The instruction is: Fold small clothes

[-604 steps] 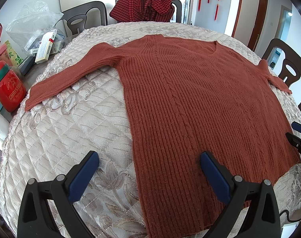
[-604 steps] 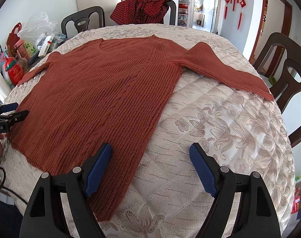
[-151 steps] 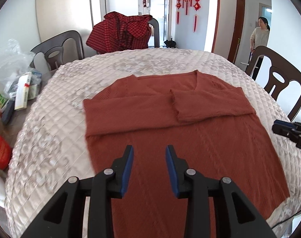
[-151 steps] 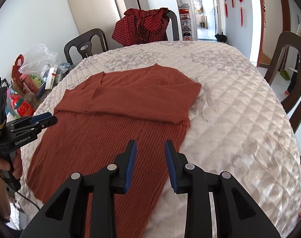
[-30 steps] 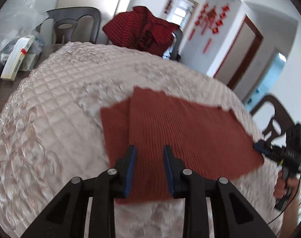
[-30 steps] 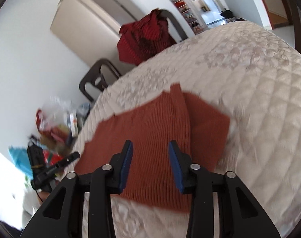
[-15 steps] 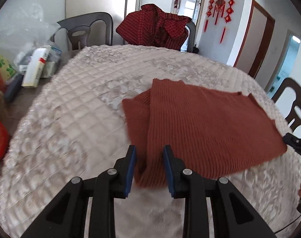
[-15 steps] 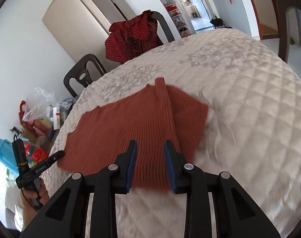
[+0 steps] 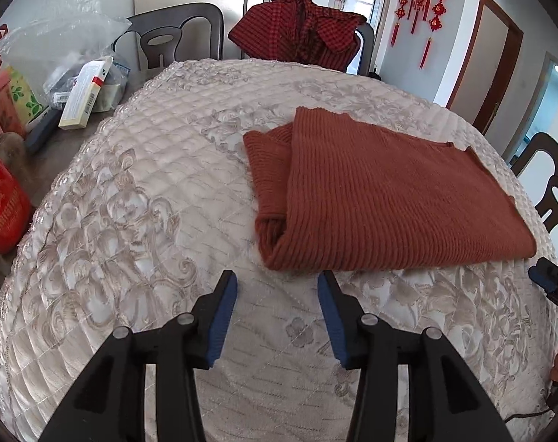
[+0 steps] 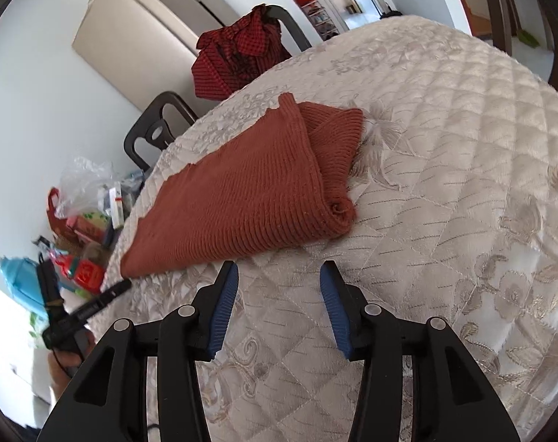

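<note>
- The rust-red sweater (image 9: 382, 199) is seen lying folded into a broad band on the quilted tablecloth (image 9: 131, 221), at about one o'clock from the left gripper (image 9: 277, 294) in the left wrist view.
- In the right wrist view the same sweater (image 10: 242, 199) is found at about eleven o'clock from the right gripper (image 10: 279, 285), its rolled fold edge nearest the jaws.
- The sleeves are tucked inside: only a layered end is shown at ten o'clock of the garment in the left wrist view, and no sleeve is spread on the cloth.
- The jaws of the left gripper have just been opening; they stand apart with nothing between them, and only bare tablecloth is seen in the gap.
- The jaws of the right gripper have likewise just been opening and stand apart, empty, just short of the sweater's near edge.
- The sweater is touched by neither gripper.
- The sleeve folds and the bottom-to-top fold are judged done.
- A final fold across the band, end to end, may be left for a compact packet; whether it is intended cannot be told.
- A red checked garment (image 9: 301, 33) is draped over a chair at twelve o'clock, unfolded, and may be taken next.
</note>
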Available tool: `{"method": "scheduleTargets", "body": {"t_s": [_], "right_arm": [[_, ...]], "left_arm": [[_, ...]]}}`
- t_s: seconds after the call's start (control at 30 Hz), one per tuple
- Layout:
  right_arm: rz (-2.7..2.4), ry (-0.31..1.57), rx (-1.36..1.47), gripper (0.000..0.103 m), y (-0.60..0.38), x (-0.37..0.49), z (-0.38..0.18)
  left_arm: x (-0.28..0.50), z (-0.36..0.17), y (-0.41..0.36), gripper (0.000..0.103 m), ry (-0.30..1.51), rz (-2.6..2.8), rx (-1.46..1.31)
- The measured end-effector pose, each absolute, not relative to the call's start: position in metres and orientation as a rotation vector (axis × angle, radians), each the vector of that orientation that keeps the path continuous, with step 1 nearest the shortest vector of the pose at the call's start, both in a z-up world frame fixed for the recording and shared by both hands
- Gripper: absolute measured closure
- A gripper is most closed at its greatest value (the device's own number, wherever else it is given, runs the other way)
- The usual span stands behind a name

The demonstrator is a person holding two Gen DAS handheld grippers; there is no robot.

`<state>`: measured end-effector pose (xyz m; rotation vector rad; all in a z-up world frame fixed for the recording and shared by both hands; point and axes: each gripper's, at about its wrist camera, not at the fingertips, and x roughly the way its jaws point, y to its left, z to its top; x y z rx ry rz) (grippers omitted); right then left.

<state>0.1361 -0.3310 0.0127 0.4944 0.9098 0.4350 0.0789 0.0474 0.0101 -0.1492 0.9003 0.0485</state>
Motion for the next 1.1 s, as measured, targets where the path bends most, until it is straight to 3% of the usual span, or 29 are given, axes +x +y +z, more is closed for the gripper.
{"method": "scheduleTargets", "body": {"t_s": [0.57, 0.67, 0.73, 0.83, 1.1], "right_arm": [[0.398, 0.882, 0.716, 0.056, -0.341, 0.17, 0.007], [0.395, 0.873, 0.738, 0.056, -0.342, 0.175, 0.006], [0.393, 0.874, 0.736, 0.056, -0.341, 0.18, 0.007], [0.393, 0.891, 0.735, 0.085, -0.338, 0.186, 0.004], [0.425, 0.857, 0.779, 0.089, -0.351, 0.159, 0.016]], "left_arm": [[0.107, 0.004, 0.072, 0.05, 0.819, -0.052, -0.452], [0.112, 0.003, 0.071, 0.06, 0.813, -0.03, -0.448], [0.117, 0.003, 0.071, 0.075, 0.816, -0.023, -0.449], [0.123, 0.003, 0.069, 0.081, 0.837, -0.036, -0.453], [0.095, 0.021, 0.067, 0.084, 0.855, -0.089, -0.406]]}}
